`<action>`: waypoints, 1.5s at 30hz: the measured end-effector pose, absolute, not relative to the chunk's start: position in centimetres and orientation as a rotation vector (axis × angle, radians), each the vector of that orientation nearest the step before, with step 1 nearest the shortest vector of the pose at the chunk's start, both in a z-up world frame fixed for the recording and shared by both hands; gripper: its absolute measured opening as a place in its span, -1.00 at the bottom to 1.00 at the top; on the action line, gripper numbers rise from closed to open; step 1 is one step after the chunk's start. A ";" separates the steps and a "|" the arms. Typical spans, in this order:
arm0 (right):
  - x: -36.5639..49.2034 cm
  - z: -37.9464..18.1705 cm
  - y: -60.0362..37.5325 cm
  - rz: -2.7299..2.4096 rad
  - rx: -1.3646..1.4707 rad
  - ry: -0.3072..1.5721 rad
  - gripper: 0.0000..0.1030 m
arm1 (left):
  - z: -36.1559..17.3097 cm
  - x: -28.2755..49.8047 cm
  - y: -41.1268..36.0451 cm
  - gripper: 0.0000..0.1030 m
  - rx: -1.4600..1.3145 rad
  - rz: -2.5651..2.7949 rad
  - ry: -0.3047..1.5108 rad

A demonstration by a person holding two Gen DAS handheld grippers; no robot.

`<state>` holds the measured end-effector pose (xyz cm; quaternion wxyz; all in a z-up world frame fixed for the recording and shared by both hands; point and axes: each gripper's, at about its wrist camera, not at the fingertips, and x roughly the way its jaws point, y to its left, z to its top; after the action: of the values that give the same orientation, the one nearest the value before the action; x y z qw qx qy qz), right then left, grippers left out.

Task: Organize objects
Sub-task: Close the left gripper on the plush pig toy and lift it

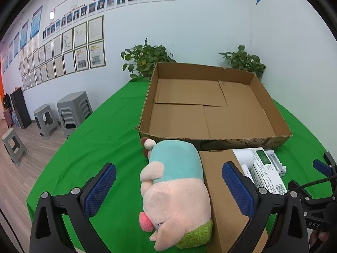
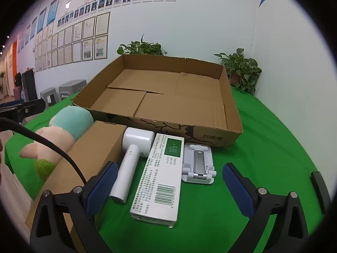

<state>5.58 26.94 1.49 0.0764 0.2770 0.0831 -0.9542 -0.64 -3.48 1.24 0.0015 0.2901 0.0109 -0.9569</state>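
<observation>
Currently you are holding both grippers spread wide, empty: left gripper (image 1: pixel 168 191) straddling the pink-and-teal plush pig toy (image 1: pixel 174 191), its long axis running lengthwise between the fingers; right gripper (image 2: pixel 170 189) hovering over the white-and-green carton (image 2: pixel 160 177).

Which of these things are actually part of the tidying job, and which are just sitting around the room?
Part of the job: plush toy, brown carton, white handheld device, white-and-green box, folding stand, big cardboard tray.

Just there: potted plants, grey stools, framed papers.

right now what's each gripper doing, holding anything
left gripper: open, holding nothing, plush toy lies between its fingers
right gripper: open, holding nothing, white box lies between its fingers
</observation>
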 end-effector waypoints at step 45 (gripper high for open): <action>3.4 -0.7 27.8 -2.770 0.965 0.125 0.99 | -1.4 -3.3 -2.9 0.97 1.102 -3.019 0.050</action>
<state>3.43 27.79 -0.67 0.1026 0.3268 0.0422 -0.9386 -3.35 -2.95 -1.39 -0.0362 0.3427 0.0155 -0.9386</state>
